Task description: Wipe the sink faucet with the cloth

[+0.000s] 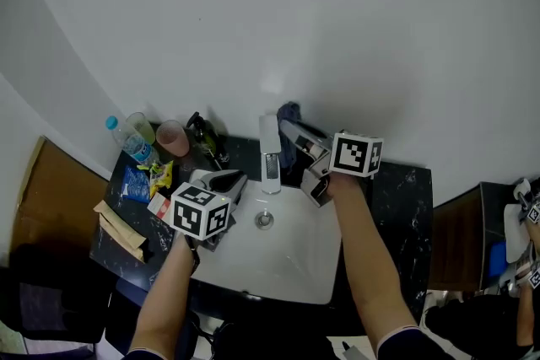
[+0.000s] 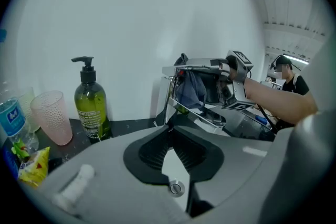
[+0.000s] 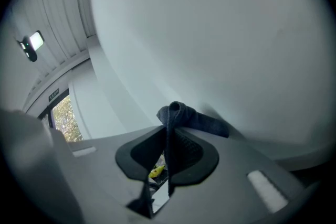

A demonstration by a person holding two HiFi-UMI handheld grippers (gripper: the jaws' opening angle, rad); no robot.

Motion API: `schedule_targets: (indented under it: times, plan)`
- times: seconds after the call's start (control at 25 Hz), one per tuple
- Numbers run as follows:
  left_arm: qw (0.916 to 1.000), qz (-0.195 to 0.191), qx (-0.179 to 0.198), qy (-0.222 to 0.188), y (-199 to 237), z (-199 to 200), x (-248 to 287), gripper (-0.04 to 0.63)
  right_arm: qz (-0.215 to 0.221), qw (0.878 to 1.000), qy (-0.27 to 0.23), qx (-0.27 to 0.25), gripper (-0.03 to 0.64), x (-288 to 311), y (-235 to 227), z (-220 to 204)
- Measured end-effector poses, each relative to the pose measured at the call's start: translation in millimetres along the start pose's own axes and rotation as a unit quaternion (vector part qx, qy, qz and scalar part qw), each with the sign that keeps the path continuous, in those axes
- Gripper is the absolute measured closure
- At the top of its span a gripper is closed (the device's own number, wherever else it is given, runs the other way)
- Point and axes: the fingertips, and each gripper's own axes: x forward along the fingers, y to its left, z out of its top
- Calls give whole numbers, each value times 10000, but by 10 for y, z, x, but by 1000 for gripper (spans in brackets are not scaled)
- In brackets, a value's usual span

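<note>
The right gripper [image 3: 167, 140] is clamped on the dark blue cloth [image 3: 181, 114], which bunches out past its jaw tips and hangs down between them. In the head view that cloth [image 1: 289, 118] sits just right of the chrome sink faucet [image 1: 270, 149], at its far end. The left gripper [image 2: 169, 131], jaws together with nothing between them, hovers over the left rim of the white basin [image 1: 291, 265].

Sink basin [image 1: 295, 265] sits frame centre, set in the counter [image 1: 405, 198]. The faucet [image 1: 270, 152] stands at its upper rim, with the drain [image 1: 265, 220] just below. The cloth [image 1: 289, 115] is just right of the faucet top, at your right gripper [image 1: 291, 135]. Left of the faucet stand the soap pump bottle [image 1: 205, 139], cup [image 1: 172, 137] and water bottle [image 1: 131, 143]. Your left gripper [image 1: 226, 181] is over the basin's left rim.
</note>
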Motion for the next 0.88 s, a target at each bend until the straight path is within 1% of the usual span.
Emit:
schedule_targets:
  times: [0.12, 0.36, 0.48, 0.6, 0.68, 0.76, 0.84, 0.88]
  plan:
    - [10000, -43, 28, -57, -3, 58, -55, 566, 106, 9996, 54, -239, 565, 6, 152, 113]
    - [9997, -114, 70, -227, -42, 154, -176, 568, 310, 9936, 251, -1061, 565, 65, 615, 349]
    - [9991, -143, 113, -373, -24, 241, -283, 568, 564, 9902, 147, -1268, 565, 18, 962, 471]
    - [9975, -146, 143, -677, 1, 415, -473, 568, 811, 9856, 6, -1486, 565, -85, 1373, 544]
    - [9952, -185, 180, -948, -15, 566, -639, 568, 934, 9812, 26, -1688, 565, -179, 1593, 499]
    - [9921, -321, 282, -1178, -96, 695, -814, 566, 995, 9776, 99, -1851, 565, -300, 1748, 366]
    - [9888, -592, 452, -1292, -255, 737, -965, 566, 1039, 9755, 208, -1928, 565, -419, 1837, 149]
    - [9871, -773, 563, -1288, -355, 714, -1020, 565, 1063, 9750, 274, -1934, 565, -472, 1855, 20]
